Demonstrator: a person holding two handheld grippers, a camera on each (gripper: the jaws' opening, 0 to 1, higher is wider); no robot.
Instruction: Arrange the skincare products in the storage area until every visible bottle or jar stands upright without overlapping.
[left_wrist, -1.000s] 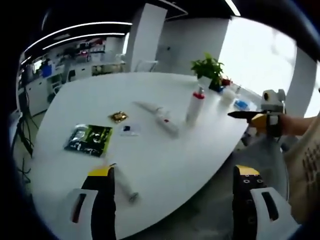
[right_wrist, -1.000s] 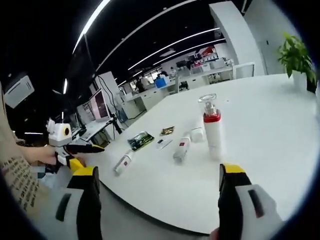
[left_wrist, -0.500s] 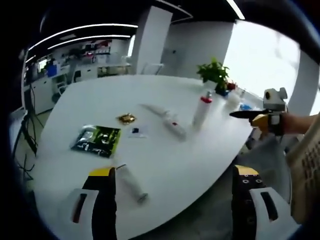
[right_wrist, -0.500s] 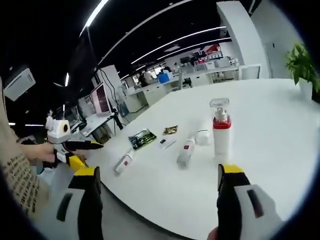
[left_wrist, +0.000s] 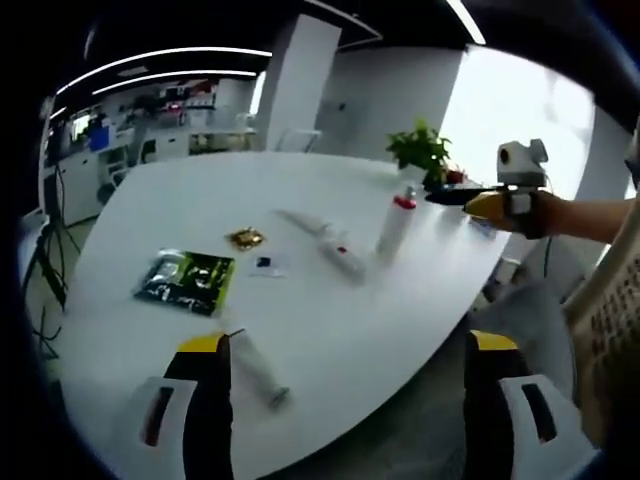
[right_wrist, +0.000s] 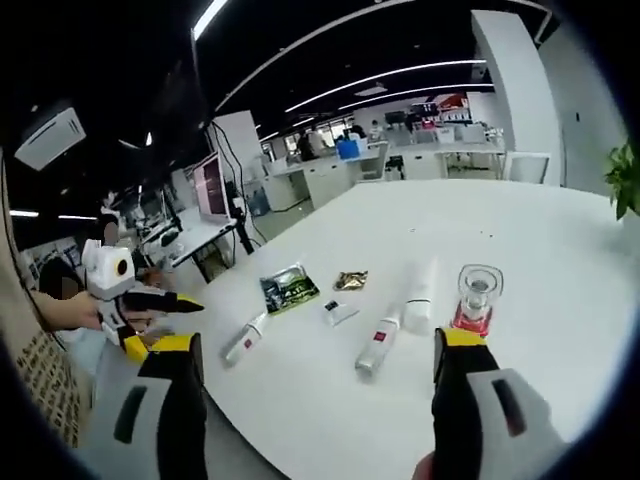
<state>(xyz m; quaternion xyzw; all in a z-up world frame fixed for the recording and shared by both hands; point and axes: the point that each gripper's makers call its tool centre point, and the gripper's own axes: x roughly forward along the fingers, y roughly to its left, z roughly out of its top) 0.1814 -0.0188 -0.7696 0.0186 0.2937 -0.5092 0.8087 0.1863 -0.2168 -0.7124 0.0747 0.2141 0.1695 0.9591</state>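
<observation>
A white pump bottle (left_wrist: 393, 222) with a red collar and clear cap stands upright on the white table (left_wrist: 180, 200). Two white tubes lie near it, one with a red label (left_wrist: 343, 256) and a plain one (left_wrist: 300, 218). A small tube (left_wrist: 258, 367) lies close to my left gripper (left_wrist: 347, 342), which is open and holds nothing. My right gripper (right_wrist: 315, 342) is open too, above the table edge, and the pump bottle (right_wrist: 476, 298) sits just beyond its right jaw tip. Beyond it lie the red-label tube (right_wrist: 378, 348), the plain tube (right_wrist: 418, 295) and the small tube (right_wrist: 245, 340).
A green-black sachet (left_wrist: 185, 282), a gold sachet (left_wrist: 243, 238) and a small white sachet (left_wrist: 265, 265) lie flat on the table. A potted plant (left_wrist: 420, 150) stands at the far edge. Desks and monitors fill the room behind. A hand holds the left gripper (right_wrist: 140, 300) off the table's near edge.
My right gripper has risen and moved in over the table toward the pump bottle, which now sits at its right jaw tip. The left gripper has barely moved.
</observation>
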